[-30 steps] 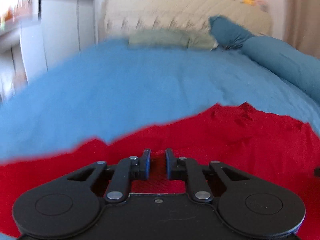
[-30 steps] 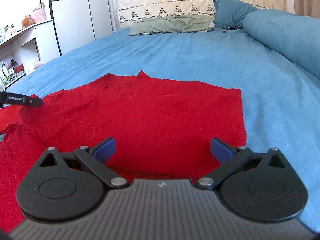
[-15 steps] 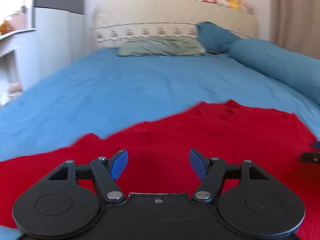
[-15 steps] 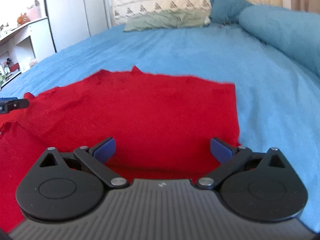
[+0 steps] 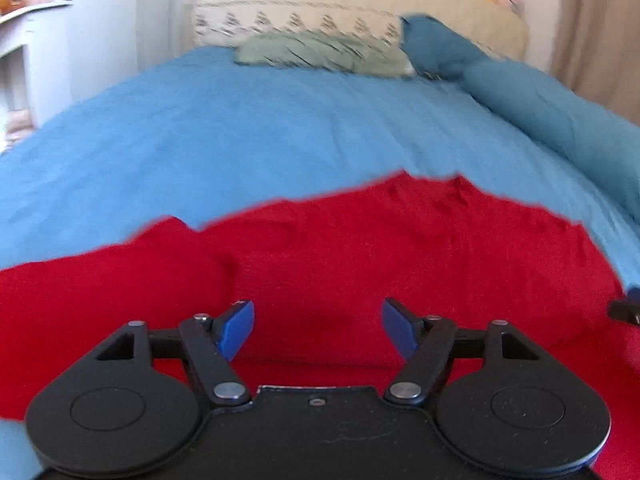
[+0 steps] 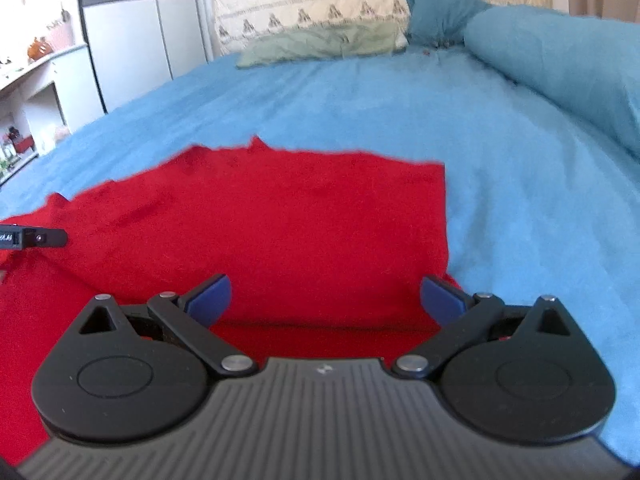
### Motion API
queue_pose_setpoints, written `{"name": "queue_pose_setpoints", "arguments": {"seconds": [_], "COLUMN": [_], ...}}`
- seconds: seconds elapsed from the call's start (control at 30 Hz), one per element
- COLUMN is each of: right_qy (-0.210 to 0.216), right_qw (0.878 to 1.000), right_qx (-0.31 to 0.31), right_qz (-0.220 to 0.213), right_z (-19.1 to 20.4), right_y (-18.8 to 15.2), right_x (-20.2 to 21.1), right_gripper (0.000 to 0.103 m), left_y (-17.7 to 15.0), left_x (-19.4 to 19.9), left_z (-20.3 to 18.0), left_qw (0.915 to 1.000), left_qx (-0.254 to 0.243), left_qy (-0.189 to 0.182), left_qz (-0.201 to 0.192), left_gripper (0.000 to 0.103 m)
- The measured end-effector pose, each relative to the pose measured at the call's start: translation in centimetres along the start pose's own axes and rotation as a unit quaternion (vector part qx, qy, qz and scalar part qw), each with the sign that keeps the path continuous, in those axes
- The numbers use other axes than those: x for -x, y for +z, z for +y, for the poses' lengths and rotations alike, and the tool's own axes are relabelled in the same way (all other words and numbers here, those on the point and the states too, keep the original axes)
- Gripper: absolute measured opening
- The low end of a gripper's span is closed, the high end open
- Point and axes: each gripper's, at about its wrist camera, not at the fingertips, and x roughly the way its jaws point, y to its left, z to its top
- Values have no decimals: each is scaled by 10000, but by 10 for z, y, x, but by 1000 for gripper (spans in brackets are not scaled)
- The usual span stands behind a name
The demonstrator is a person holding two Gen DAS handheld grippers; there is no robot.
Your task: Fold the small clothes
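Observation:
A red garment (image 5: pixel 360 248) lies spread on the blue bedspread (image 5: pixel 240 132), partly folded with a folded edge near both grippers; it also shows in the right wrist view (image 6: pixel 300 220). My left gripper (image 5: pixel 318 330) is open and empty just above the garment's near left part. My right gripper (image 6: pixel 326 298) is open and empty above the garment's near right part, close to its right edge. A tip of the left gripper (image 6: pixel 40 238) shows at the left in the right wrist view.
A green pillow (image 6: pixel 320 42), a dark blue pillow (image 6: pixel 436 10) and a rolled blue duvet (image 6: pixel 560 64) lie at the head and right side of the bed. A white wardrobe (image 6: pixel 132 36) and shelves (image 6: pixel 36 92) stand to the left.
My left gripper was shut on the red garment one second ago; it has opened and let go. The right gripper stayed open and shifted slightly.

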Motion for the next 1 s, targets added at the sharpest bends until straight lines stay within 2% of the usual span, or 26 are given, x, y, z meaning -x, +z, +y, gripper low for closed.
{"name": "queue_pose_setpoints", "arguments": {"seconds": [0.07, 0.17, 0.33, 0.47, 0.53, 0.6, 0.67, 0.77, 0.83, 1.0], "right_qy": [13, 166, 480, 796, 926, 1003, 1074, 1093, 1083, 1037], "right_qw": [9999, 9995, 9974, 9955, 9946, 9938, 9929, 9921, 9918, 9920], "right_qx": [107, 286, 539, 485, 408, 384, 378, 457, 500, 520], "right_qz": [-51, -18, 50, 152, 237, 295, 353, 424, 465, 498], "right_z": [11, 34, 82, 114, 128, 141, 152, 167, 172, 174], "right_y": [8, 22, 28, 23, 19, 15, 11, 9, 8, 6], "right_x": [17, 40, 56, 49, 43, 37, 32, 23, 17, 8], "right_gripper": [103, 103, 103, 103, 103, 103, 103, 103, 103, 103], "left_y": [11, 18, 13, -13, -26, -40, -56, -73, -81, -72], "left_x": [19, 66, 122, 142, 149, 153, 151, 139, 134, 124], "left_z": [11, 38, 113, 184, 211, 235, 257, 282, 293, 306], "left_qw": [9994, 9969, 9864, 9696, 9607, 9521, 9454, 9351, 9271, 9273], "left_qx": [288, 614, 1333, 2038, 2314, 2584, 2833, 3125, 3355, 3248], "left_qy": [88, 221, 743, 1205, 1404, 1517, 1533, 1643, 1629, 1767], "left_qz": [-186, -447, -612, -619, -615, -606, -501, -306, -366, -580], "left_gripper": [95, 101, 103, 102, 100, 93, 78, 62, 60, 58]}}
